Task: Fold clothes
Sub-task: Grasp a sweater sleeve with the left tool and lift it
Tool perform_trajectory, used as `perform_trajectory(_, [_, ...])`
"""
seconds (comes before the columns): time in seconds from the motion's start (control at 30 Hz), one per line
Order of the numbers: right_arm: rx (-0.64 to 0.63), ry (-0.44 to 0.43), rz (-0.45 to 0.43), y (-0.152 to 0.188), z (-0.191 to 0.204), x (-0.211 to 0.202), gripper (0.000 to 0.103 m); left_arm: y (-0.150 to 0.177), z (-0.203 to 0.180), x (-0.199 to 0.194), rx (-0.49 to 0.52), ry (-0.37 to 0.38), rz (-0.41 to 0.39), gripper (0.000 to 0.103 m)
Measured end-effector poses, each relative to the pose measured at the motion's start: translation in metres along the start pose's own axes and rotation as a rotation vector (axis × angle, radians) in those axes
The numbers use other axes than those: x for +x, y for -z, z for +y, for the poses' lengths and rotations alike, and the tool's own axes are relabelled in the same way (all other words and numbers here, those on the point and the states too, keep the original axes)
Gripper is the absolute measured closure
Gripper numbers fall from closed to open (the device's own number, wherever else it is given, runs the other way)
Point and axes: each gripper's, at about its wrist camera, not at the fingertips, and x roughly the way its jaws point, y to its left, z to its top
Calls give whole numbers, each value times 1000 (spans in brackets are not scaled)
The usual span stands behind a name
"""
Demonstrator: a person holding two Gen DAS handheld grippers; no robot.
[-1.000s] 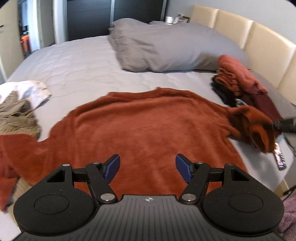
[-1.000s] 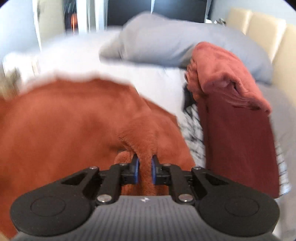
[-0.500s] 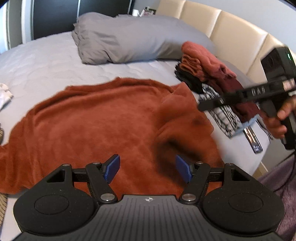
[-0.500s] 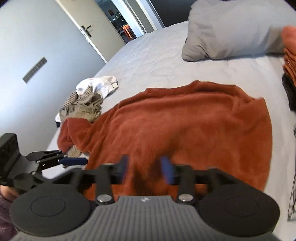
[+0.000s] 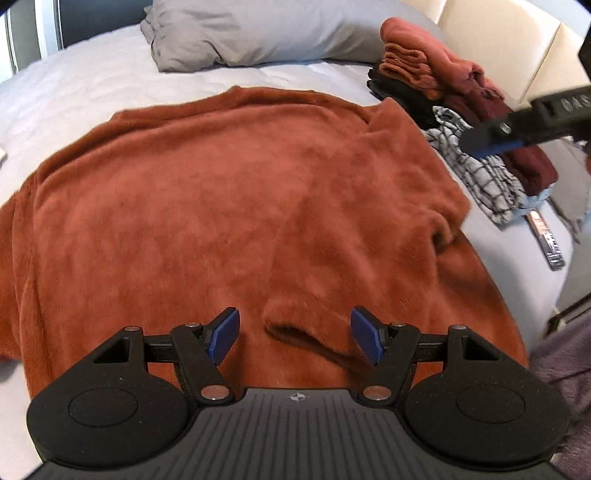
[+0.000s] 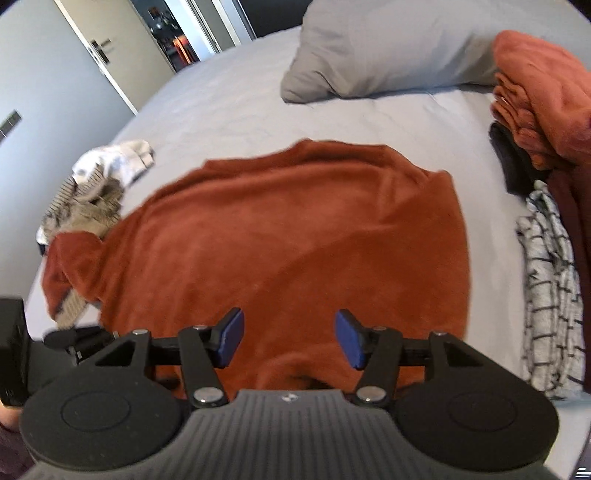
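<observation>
Two grippers hang over the near edge of a rust-orange fleece sweater (image 5: 236,206) spread flat on the grey bed (image 6: 236,99). Closest in, the left gripper (image 5: 295,338) stands wide with nothing between its blue pads, just above a small raised pucker in the fleece (image 5: 291,325). The right gripper (image 6: 288,341) has jaws opening and is likewise empty, with only flat fabric showing between them.

With the right sleeve (image 5: 413,177) apparently already laid over the body, the step in hand looks like the matching fold on the other side. To do it well, pinch the left sleeve (image 6: 62,266) near its cuff, lift it clear and lay it straight across, smoothing the pucker first so no ridge is trapped.

Further off, that sleeve lies partly on a crumpled beige and white heap (image 6: 96,192), which could snag or come along. To the right, a stack of folded clothes (image 5: 443,88) and a checked garment (image 6: 550,280) sit just beside the sweater's edge. A grey pillow (image 5: 258,29) lies beyond, well apart.
</observation>
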Motion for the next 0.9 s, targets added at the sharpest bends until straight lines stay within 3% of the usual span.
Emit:
perform_trajectory(0.1, [3, 21, -7, 0, -8, -4, 42, -5, -1, 19, 5, -31, 41, 39])
perform_trajectory(0.13, [10, 23, -15, 0, -11, -7, 41, -6, -1, 25, 7, -39, 58, 45])
perform_trajectory(0.17, [14, 29, -23, 0, -14, -10, 39, -7, -2, 32, 11, -39, 75, 65])
perform_trajectory(0.27, [16, 65, -47, -1, -24, -18, 36, -11, -3, 35, 4, -27, 87, 87])
perform_trajectory(0.37, [27, 103, -59, -1, -36, -22, 34, -26, 1, 14, -54, 28, 33, 90])
perform_trajectory(0.53, [56, 178, -46, 5, -59, -18, 33, -61, 12, -44, -108, 89, -159, 90])
perform_trajectory(0.73, [69, 243, -14, 10, -78, -6, 33, -89, 38, -88, -162, 75, -307, 90])
perform_trajectory(0.9, [6, 238, -13, 12, -73, 9, 33, -107, 70, -110, -217, 55, -363, 90])
